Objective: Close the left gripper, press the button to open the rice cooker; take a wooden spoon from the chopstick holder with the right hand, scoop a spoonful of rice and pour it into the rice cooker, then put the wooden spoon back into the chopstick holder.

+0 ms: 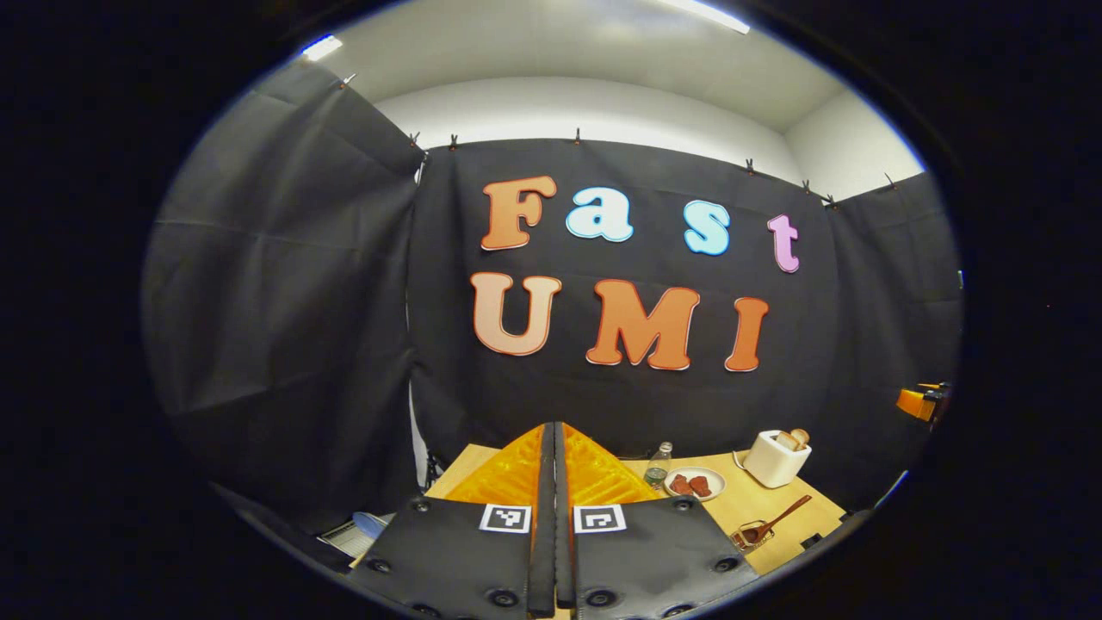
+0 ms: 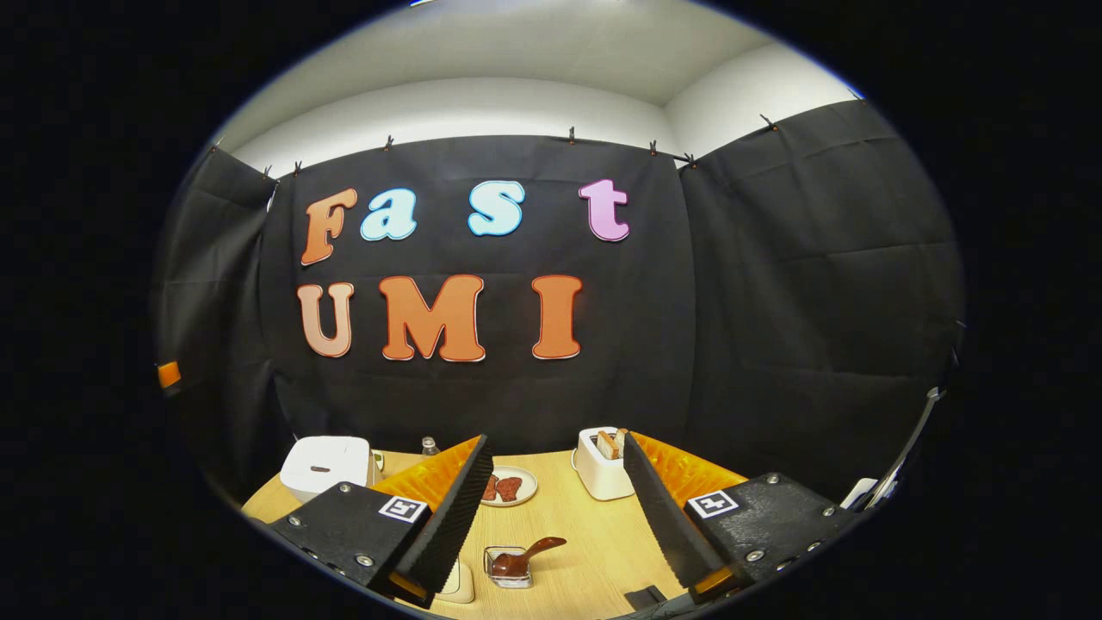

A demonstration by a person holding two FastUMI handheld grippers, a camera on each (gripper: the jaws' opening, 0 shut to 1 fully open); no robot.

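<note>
- since the left gripper [image 1: 554, 482] has its two fingers pressed flat together with nothing between them, the first step looks done; next is the press on the rice cooker's button.
- rice cooker [image 2: 327, 463]: white, rounded box at the far left of the table [image 2: 594, 534] in the right gripper view, lid down. a dark slot shows on its front face; i judge that to be the button, but it is too small to be sure.
- left gripper is held high and aimed at the booth wall, with the table low in its view; the cooker must lie below and ahead of it, so the move is down and forward. it is the nearer hand for that side, by my reading.
- right gripper [image 2: 551, 508]: fingers wide apart, holding nothing, hovering over the near edge of the table.
- wooden spoon [image 2: 521, 558] sits in a small clear holder [image 2: 508, 570] near the front edge, between the right gripper's fingers and a little below. its handle leans up and to the right, long axis across the gripper's line, so a straight descent should meet it.
- other things: plate [image 2: 510, 485] with reddish pieces mid-table, white toaster [image 2: 603, 463] far right of centre, small bottle [image 2: 429, 445] at the back beside the cooker.
- open wood lies between holder, plate and toaster; room enough to swing the spoon left toward the cooker, minding the plate.
</note>
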